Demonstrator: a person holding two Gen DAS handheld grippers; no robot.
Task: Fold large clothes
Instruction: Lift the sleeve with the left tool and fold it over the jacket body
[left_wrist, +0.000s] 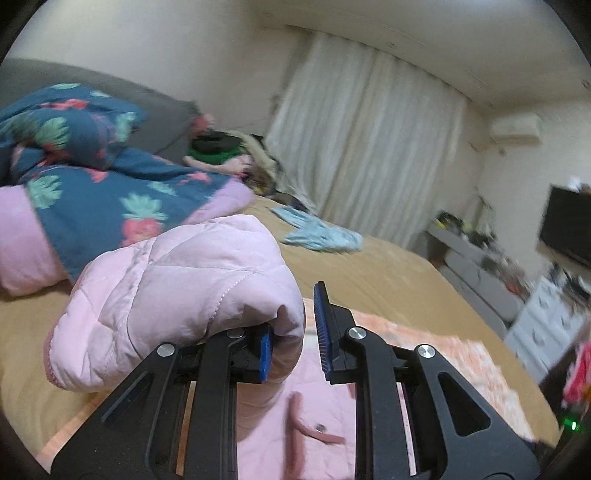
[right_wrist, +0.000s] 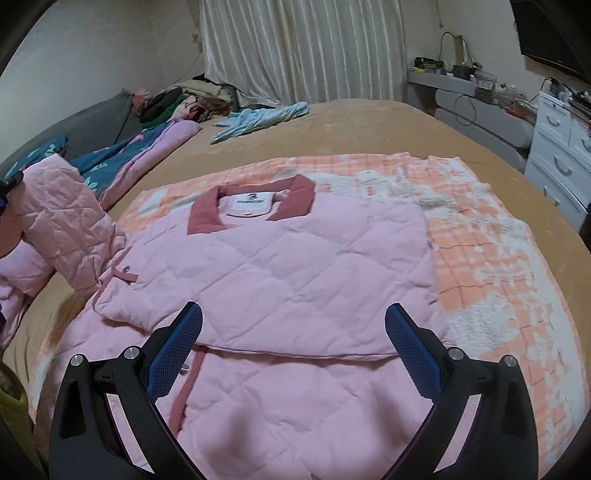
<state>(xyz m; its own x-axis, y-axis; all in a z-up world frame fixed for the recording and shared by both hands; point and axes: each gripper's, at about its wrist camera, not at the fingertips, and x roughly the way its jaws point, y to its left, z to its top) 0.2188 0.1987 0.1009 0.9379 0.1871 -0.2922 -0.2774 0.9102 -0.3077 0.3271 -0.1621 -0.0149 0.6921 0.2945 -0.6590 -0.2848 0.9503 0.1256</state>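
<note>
At 9 o'clock, left gripper (left_wrist: 293, 334), jaws parted, only hooks the sleeve (left_wrist: 177, 295); it may slip off. Right gripper (right_wrist: 293, 347) wide open, empty, above jacket (right_wrist: 295, 266).

Our left wrist view sits low and close over the bed (left_wrist: 388, 266), facing the curtain (left_wrist: 369, 140) at upper centre. Our right wrist view looks along the bed toward that curtain (right_wrist: 303, 48); both share the bed and curtain.
</note>
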